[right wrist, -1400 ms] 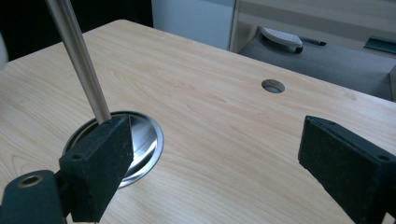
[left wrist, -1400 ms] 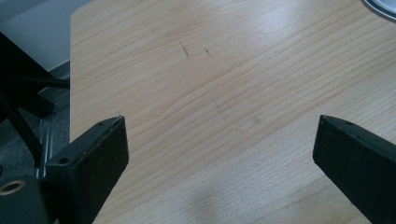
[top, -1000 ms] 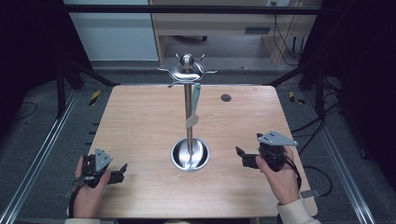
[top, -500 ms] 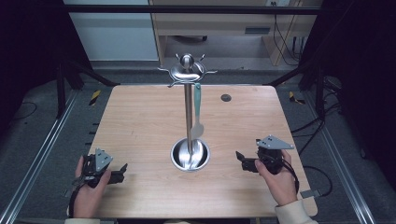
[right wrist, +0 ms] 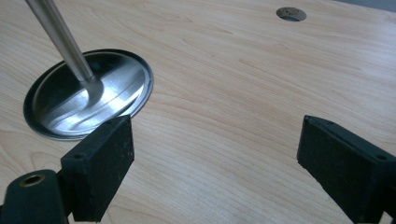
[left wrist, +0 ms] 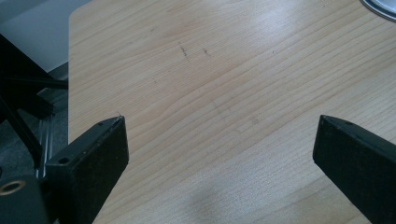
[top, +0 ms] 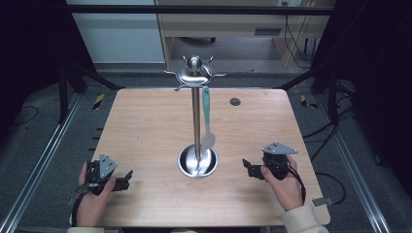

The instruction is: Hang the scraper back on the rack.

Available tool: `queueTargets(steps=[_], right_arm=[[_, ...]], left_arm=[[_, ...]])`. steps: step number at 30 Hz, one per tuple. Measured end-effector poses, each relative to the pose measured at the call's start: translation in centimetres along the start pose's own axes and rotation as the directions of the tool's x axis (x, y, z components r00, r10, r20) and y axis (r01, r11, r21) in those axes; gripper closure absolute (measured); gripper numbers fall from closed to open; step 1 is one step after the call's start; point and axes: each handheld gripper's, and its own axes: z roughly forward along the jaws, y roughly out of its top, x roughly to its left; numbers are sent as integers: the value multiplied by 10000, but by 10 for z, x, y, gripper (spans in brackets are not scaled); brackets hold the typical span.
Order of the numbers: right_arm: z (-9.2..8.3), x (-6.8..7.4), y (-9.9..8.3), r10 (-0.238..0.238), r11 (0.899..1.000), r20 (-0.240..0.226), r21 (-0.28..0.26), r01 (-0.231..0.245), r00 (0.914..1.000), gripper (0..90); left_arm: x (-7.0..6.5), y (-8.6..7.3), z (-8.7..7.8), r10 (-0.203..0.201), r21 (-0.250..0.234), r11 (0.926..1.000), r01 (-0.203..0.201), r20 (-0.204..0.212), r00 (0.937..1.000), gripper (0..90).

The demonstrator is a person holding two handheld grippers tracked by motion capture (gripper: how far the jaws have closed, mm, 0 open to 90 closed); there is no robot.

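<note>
A steel utensil stand (top: 196, 116) rises from a round dish base (top: 197, 162) at the middle of the wooden table (top: 145, 126). A teal-handled spatula (top: 207, 119) hangs from one of its top hooks. My left gripper (top: 127, 179) rests at the table's near left corner, open, with bare wood between its jaws (left wrist: 219, 135). My right gripper (top: 246, 166) sits to the right of the base, open and holding nothing (right wrist: 215, 144). In the right gripper view the base (right wrist: 88, 95) and the pole (right wrist: 58, 37) lie just beyond the left jaw.
A small round hole (top: 235, 101) marks the table's far right; it also appears in the right gripper view as the hole (right wrist: 291, 13). Dark frame rails and cables surround the table. A wooden desk (top: 228, 29) stands behind.
My right gripper has drawn back a little toward the near edge. The left gripper and the stand have stayed in place.
</note>
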Motion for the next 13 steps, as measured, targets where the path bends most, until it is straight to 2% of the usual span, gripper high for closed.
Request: queueTargets(steps=[5, 8, 12, 13], right_arm=[[14, -4, -6, 299, 9993, 69, 234, -301, 9995, 124], [21, -7, -12, 289, 9988, 105, 402, -293, 9995, 136], [21, -7, -20, 370, 9982, 115, 478, -375, 9992, 142], [19, -8, -20, 260, 9988, 134, 415, -265, 9996, 142]], left_arm=[[0, 0, 0, 11, -5, 10000, -11, 14, 10000, 32], [-1, 0, 1, 37, 34, 10000, -37, 21, 10000, 32], [-1, 1, 1, 79, 25, 10000, -79, 25, 10000, 32], [-1, 1, 1, 96, 37, 9999, -96, 25, 10000, 32]])
